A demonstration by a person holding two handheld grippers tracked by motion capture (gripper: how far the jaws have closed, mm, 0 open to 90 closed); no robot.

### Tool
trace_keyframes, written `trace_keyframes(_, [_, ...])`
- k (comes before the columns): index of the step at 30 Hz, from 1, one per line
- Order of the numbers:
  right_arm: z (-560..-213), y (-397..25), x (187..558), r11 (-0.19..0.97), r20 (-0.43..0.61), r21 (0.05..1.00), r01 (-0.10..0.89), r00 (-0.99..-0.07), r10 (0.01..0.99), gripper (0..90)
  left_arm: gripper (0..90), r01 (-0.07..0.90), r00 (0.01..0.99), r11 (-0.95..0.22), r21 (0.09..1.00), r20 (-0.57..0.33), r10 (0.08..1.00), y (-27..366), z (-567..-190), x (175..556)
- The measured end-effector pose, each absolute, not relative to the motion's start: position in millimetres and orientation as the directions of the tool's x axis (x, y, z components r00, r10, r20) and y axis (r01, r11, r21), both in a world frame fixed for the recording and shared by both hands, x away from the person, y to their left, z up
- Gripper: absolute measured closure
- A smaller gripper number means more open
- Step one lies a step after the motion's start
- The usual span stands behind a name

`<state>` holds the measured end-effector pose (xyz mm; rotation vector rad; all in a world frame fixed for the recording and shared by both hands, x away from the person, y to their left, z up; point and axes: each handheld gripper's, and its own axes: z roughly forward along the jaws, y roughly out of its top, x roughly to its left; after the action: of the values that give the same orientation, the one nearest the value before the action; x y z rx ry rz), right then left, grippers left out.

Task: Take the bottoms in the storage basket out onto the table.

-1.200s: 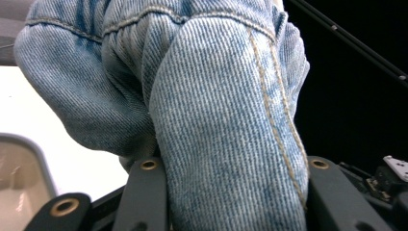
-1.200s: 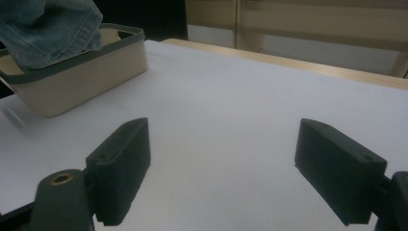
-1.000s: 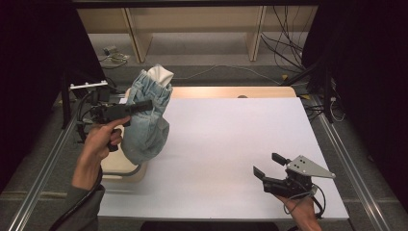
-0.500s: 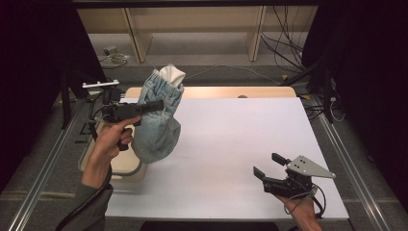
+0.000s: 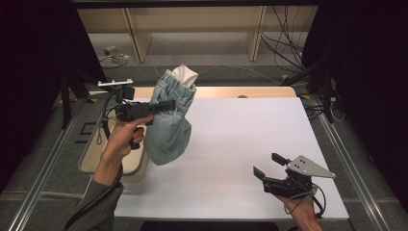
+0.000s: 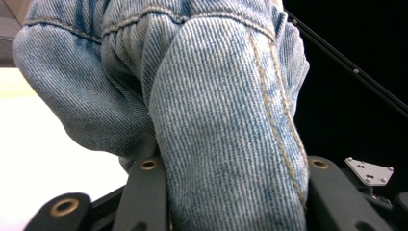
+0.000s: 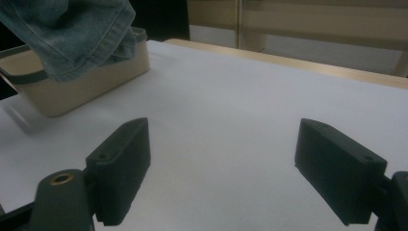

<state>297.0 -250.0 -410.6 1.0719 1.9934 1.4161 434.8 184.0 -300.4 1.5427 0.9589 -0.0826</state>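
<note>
Jeans [image 5: 169, 120] hang clamped in raised left tongs [image 5: 166, 105]; right tongs [image 5: 270, 166] rest low, jaws wide.

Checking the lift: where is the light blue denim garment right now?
In the high view the light blue denim garment hangs at the left, clamped in the left gripper, above the beige basket at the white table's edge.

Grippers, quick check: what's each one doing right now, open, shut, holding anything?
Left gripper: shut on the denim garment, held up above the table.
Right gripper: open, holding nothing, low over the table.
</note>
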Motion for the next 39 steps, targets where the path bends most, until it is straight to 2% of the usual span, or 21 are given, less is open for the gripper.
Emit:
trace_keyframes(17, [-410.8,-249.3,296.8,0.161,0.066,0.931,0.327,-0.587,0.807,20.8,61.1,0.628,0.638,0.079,0.774,-0.571,0.517,153.4,-310.5,443.9])
trace_keyframes(39, [-411.0,-249.0,296.3,0.159,0.071,0.930,0.333,-0.586,0.807,20.9,61.0,0.713,0.569,0.008,0.701,-0.585,0.578,108.2,-342.8,465.3])
